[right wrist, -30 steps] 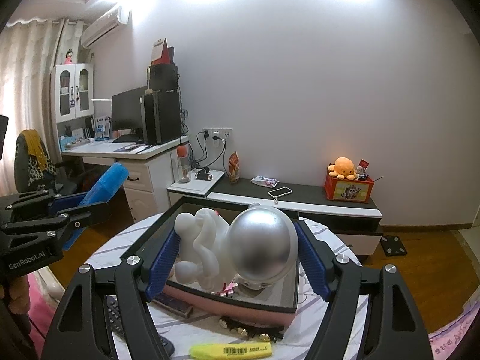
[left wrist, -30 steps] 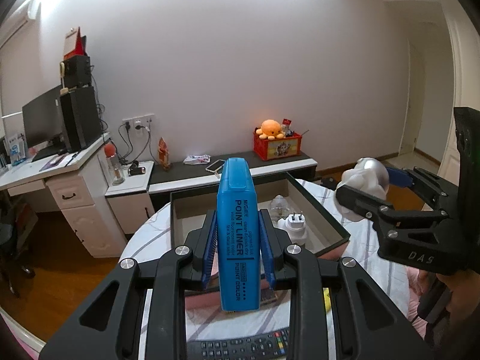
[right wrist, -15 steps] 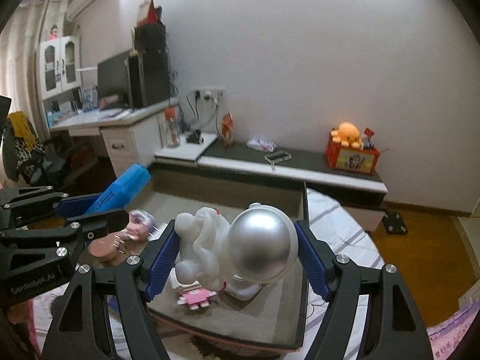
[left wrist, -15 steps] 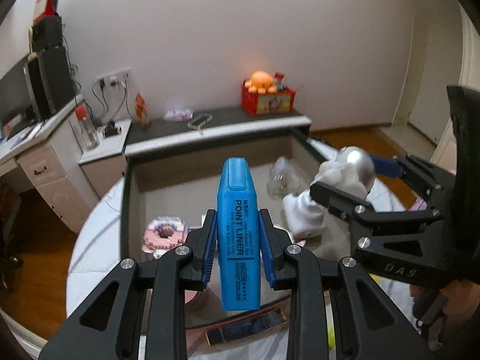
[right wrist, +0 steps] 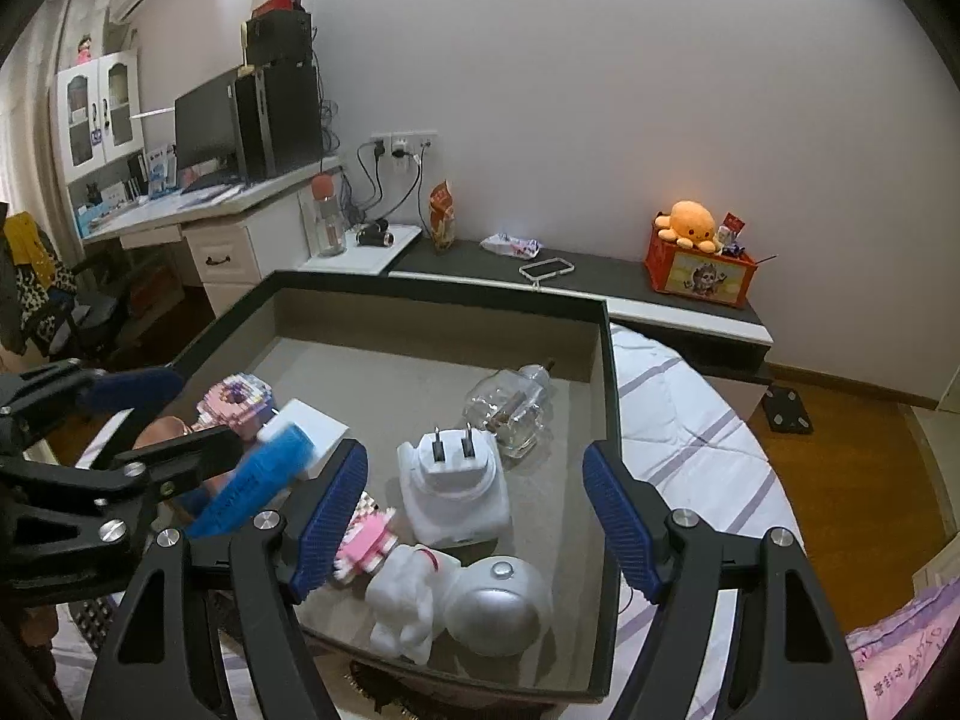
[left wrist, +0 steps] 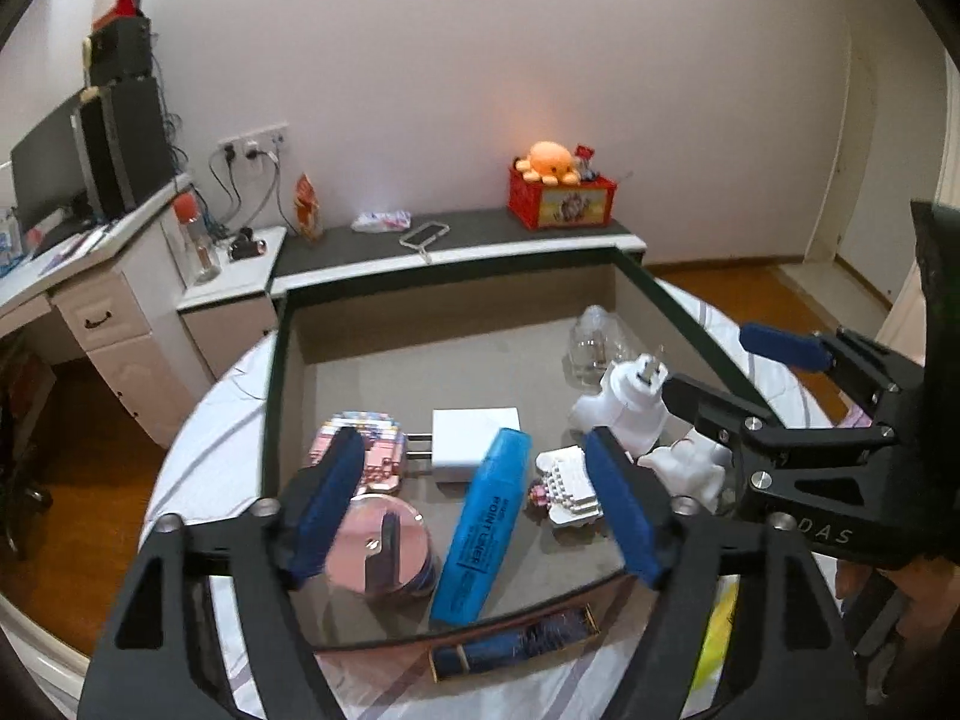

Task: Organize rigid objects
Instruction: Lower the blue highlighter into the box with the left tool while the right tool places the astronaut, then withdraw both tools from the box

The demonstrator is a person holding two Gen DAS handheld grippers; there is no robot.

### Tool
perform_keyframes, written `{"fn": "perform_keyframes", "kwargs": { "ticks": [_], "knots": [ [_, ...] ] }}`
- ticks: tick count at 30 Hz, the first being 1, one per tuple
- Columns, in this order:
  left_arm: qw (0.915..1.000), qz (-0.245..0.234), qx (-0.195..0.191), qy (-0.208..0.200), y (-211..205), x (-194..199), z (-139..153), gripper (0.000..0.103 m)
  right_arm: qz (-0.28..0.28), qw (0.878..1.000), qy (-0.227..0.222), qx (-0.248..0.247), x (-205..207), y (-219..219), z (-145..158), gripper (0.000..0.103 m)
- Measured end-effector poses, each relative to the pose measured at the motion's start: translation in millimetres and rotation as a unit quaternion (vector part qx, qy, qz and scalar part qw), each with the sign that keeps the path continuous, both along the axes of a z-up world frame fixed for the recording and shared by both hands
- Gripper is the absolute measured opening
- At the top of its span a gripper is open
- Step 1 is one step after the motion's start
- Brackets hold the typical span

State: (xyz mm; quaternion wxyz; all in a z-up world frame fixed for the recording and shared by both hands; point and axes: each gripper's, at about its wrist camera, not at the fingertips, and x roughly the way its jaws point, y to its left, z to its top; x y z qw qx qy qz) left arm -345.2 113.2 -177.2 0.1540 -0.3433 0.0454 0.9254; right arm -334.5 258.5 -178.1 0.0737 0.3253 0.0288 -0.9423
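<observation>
From the left wrist camera we see the left gripper (left wrist: 480, 504) with its jaws wide apart and nothing between them. Under it is the box (left wrist: 474, 276), and we use the box as our landmark. The blue marker (left wrist: 480, 525) lies flat on the floor of the box, near the front wall, with one end leaning toward that wall. Just behind the marker sits a white charger (left wrist: 474, 444). On the left side of the box we see a pink block toy (left wrist: 372, 450) and a shiny round mirror (left wrist: 384, 552) close to the front wall. A small white block toy (left wrist: 567, 486) lies just right of the marker. A white plug (left wrist: 630, 402) and a glass bottle (left wrist: 591, 348) sit on the right side of the box.

From the right wrist camera we see the right gripper (right wrist: 477, 519) with its jaws wide apart too, holding nothing. The white spaceman toy (right wrist: 462, 600) lies on its side on the floor of the box, near the front wall. The plug (right wrist: 453, 492) is just behind it, and the bottle (right wrist: 513, 408) is farther back. The marker (right wrist: 255, 483) shows on the left side of the box.
</observation>
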Motion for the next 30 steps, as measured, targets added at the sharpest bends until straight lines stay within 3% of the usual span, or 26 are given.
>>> {"fn": "perform_keyframes", "kwargs": {
  "ticks": [7,10,22,30],
  "knots": [
    [0.9987,0.036,-0.002,0.037,-19.4,34.9,24.6,0.103,-0.012,1.000,0.025,-0.001,25.7,-0.2,20.0,0.082],
    [0.9971,0.051,-0.009,0.055,-27.5,54.2,32.1,0.103,-0.020,0.999,0.041,0.007,41.4,-2.7,30.1,0.089],
    [0.9937,0.067,-0.026,0.086,-54.1,133.5,41.4,0.103,-0.023,0.995,0.101,-0.010,126.2,-1.4,59.4,0.089],
    [0.9934,0.068,-0.021,0.090,-61.6,167.7,43.5,0.103,-0.032,0.993,0.110,-0.017,171.2,1.4,61.5,0.089]
  ]
}}
